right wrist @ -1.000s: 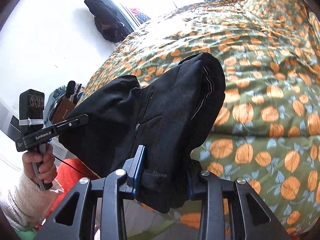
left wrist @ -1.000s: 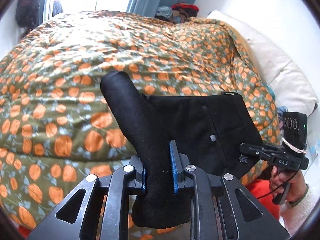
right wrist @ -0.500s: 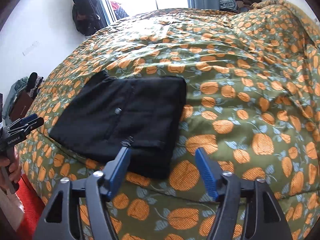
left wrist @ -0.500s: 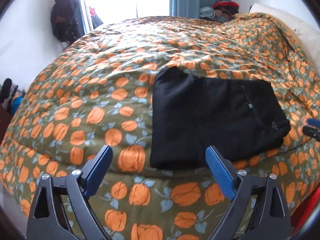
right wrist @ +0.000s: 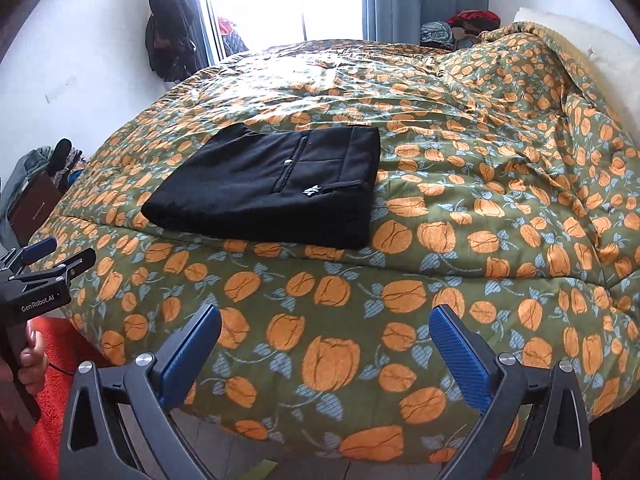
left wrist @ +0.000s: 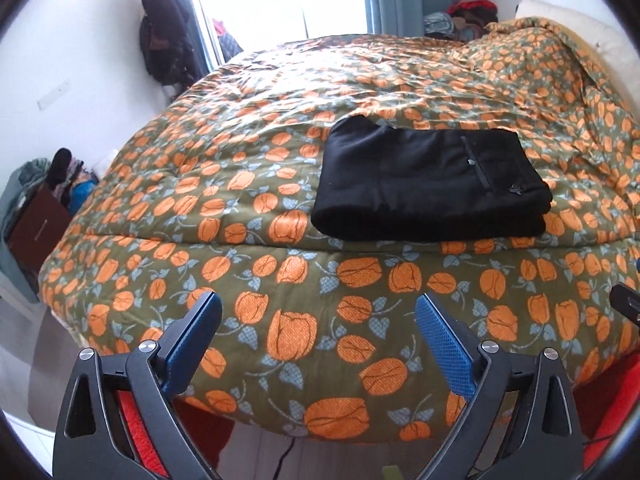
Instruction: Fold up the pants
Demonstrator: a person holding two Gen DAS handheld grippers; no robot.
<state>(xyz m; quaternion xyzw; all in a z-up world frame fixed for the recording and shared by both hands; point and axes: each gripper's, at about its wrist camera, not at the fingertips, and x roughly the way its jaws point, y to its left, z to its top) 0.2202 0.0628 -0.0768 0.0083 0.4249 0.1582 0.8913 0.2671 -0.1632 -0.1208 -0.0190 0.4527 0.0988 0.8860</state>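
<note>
The black pants, folded into a flat rectangular packet, lie on the olive quilt with orange tulip print near the near edge of the bed. The left gripper hangs before this edge, its blue-padded fingers released and wide apart, grasping nothing. The right gripper is the same, fingers spread and empty, well apart from the pants.

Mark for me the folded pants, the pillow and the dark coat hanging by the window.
folded pants (right wrist: 272, 188), right wrist view, middle of the top layer.
pillow (left wrist: 580, 28), left wrist view, its white face.
dark coat (right wrist: 166, 32), right wrist view, its upper body.
</note>
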